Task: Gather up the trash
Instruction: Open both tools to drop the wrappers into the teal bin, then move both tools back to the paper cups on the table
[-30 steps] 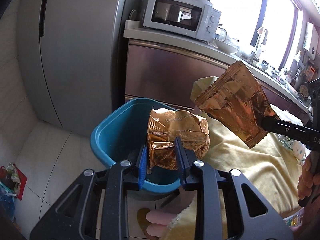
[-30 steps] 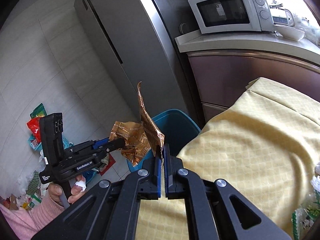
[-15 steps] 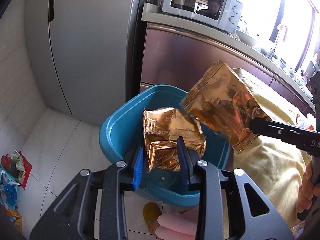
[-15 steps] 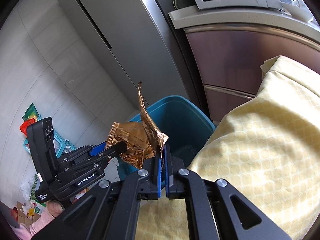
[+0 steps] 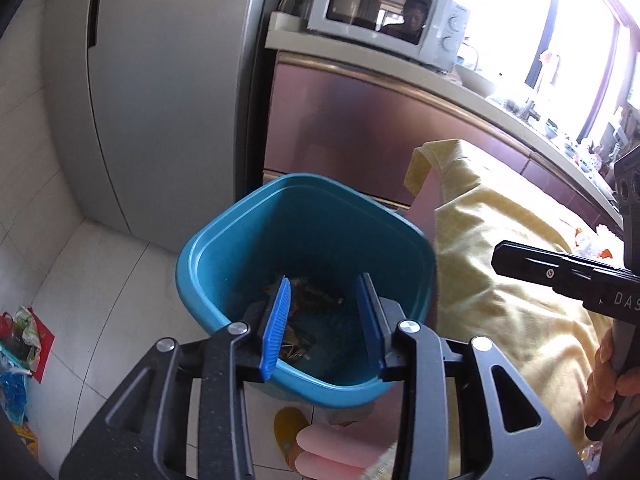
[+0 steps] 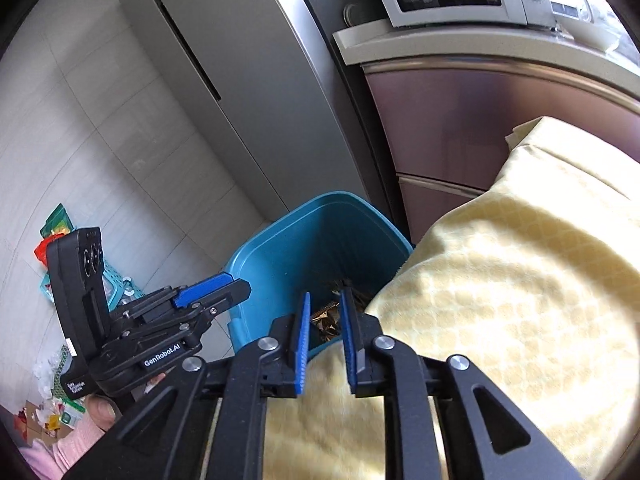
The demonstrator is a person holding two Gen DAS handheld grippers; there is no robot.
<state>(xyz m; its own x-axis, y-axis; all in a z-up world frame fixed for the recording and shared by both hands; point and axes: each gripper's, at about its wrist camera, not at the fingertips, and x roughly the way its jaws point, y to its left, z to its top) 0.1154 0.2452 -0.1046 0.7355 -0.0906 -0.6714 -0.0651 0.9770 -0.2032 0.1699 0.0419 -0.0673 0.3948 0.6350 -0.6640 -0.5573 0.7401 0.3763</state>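
Both hand-held grippers hang empty over the bin (image 5: 304, 216): the left hand-held gripper (image 5: 324, 316) stands with jaws wide apart right above the blue tub's mouth, while the right hand-held gripper (image 6: 325, 334), jaws parted more narrowly, hovers at the rim where the yellow cloth (image 6: 520, 272) of the desk meets the bin. Wrappers (image 5: 304, 300) lie crumpled at the bottom of the bin, straight below the left jaws and just ahead of the right ones; their long axis cannot be made out. Half a second ago each gripper pinched a copper foil packet over the tub; both packets have since dropped in. More litter (image 6: 52, 236) sits on the floor well off to the left, nearer the left hand, so the next pickup likely falls that way.
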